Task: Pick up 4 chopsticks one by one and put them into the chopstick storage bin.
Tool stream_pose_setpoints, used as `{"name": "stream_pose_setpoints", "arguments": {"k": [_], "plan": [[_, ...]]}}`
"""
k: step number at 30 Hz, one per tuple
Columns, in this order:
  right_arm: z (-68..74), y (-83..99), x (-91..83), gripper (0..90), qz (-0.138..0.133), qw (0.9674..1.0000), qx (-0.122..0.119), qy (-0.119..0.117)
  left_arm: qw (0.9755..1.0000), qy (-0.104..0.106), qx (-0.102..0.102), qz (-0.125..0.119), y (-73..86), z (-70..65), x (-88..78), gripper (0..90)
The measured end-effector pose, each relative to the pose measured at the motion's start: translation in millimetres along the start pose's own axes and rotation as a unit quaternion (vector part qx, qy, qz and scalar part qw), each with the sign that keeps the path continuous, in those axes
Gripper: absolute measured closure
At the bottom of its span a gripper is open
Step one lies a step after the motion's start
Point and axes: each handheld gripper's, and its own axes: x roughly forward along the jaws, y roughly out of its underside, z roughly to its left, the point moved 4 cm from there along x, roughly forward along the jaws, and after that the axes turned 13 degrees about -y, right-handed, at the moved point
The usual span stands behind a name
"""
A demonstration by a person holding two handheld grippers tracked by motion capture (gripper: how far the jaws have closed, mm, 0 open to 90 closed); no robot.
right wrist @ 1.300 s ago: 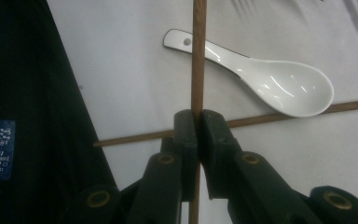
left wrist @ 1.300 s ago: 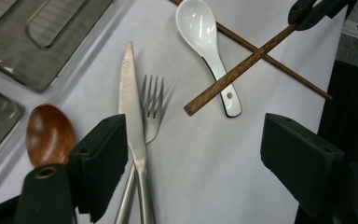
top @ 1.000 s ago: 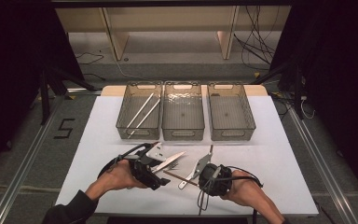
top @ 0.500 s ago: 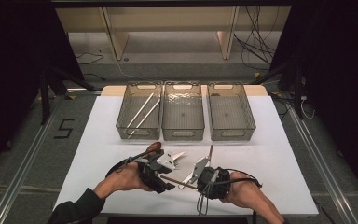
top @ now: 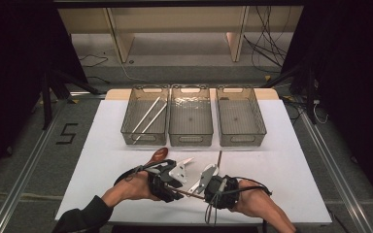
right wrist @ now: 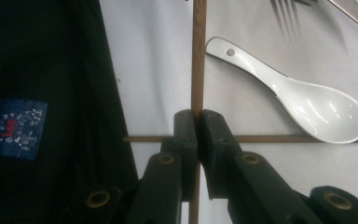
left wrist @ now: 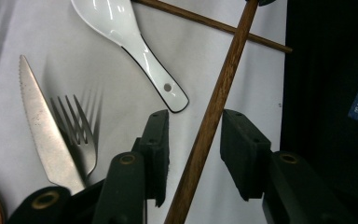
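A brown wooden chopstick (right wrist: 198,56) is clamped upright in my right gripper (right wrist: 197,114), whose jaws are shut on it. The same chopstick (left wrist: 214,107) runs between the jaws of my left gripper (left wrist: 193,121), which stands open around it. In the high view the two grippers face each other near the table's front edge, left gripper (top: 174,188) and right gripper (top: 210,193), with the chopstick (top: 192,194) bridging them. A white ceramic spoon (left wrist: 130,42) lies just beyond, and a second brown chopstick (right wrist: 270,138) lies flat under its bowl.
A serrated knife (left wrist: 39,126) and a fork (left wrist: 81,135) lie side by side near a wooden spoon (top: 158,156). Three clear bins stand at the back: the left bin (top: 126,127) holds two pale chopsticks, beside the middle bin (top: 190,141) and the right bin (top: 243,141).
My left gripper has moved right and toward the front edge, closing the distance to the right gripper. The right gripper has stayed near the front edge.
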Motion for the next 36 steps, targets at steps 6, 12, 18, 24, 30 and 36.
{"name": "stream_pose_setpoints", "arguments": {"k": [6, 12, 18, 24, 30, 36], "plan": [[1.0, 0.5, 0.9, 85.6, 0.011, 0.9998, -0.001, -0.018, 0.9998, 0.014, 0.014, 0.01, -0.2, -3.8, 2.1, 70.8], [2.3, 0.6, 2.8, 85.5, 0.014, 0.9996, -0.012, -0.022, 0.999, 0.029, 0.031, 0.012, 1.3, -6.3, 1.8, 76.1], [1.9, 2.6, 0.1, 82.1, 0.003, 0.9998, -0.004, -0.019, 0.9967, 0.056, 0.059, -0.001, 2.0, -11.7, -3.4, 82.4], [-6.3, 3.6, -8.3, 71.8, -0.025, 0.9994, 0.024, 0.001, 0.9978, 0.044, 0.048, 0.001, 4.3, -8.4, -5.7, 82.9], [-13.4, 4.4, -20.3, 48.7, -0.066, 0.9952, 0.068, 0.023, 0.9997, 0.022, 0.008, 0.004, 8.4, 4.6, -9.7, 83.0], [-20.6, 3.5, -36.8, 40.1, -0.131, 0.9836, 0.1, 0.074, 0.9993, -0.003, -0.038, 0.003, 12.9, 17.6, -13.5, 83.0]]}}
